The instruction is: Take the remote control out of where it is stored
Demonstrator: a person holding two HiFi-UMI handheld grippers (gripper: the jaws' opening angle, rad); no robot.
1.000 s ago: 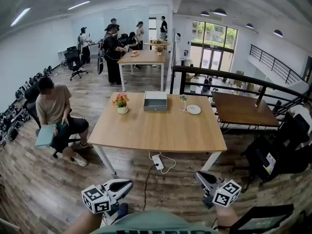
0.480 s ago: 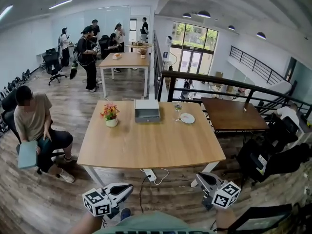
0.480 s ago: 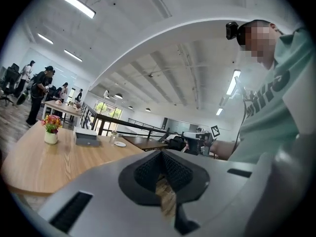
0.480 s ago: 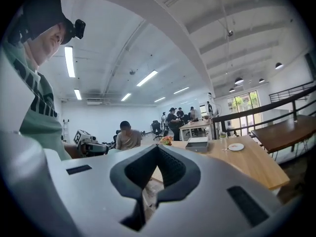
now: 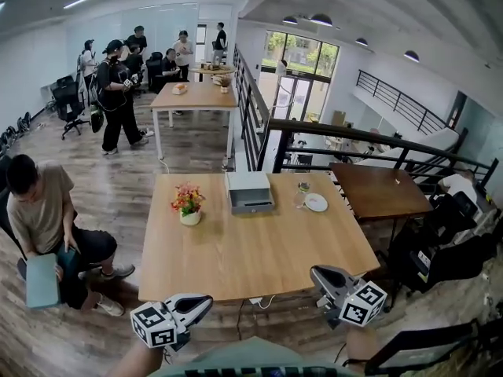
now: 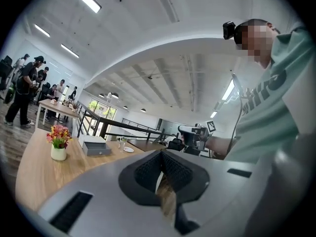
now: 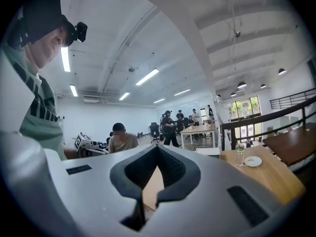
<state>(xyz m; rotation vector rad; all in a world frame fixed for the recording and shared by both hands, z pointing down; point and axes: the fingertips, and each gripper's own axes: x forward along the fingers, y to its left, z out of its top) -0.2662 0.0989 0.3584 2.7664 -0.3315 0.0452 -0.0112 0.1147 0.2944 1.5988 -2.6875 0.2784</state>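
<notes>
Faced a pale wooden table on plank flooring in an open loft office, with a black railing behind. Saw on it a flower pot, a grey drawer box shut at the far edge, and a glass just beside a white plate. Held the left gripper and right gripper near the front edge, well apart, jaws pressed together on nothing. Could not see the remote control in any view. Could not read the cut-off shirt print.
</notes>
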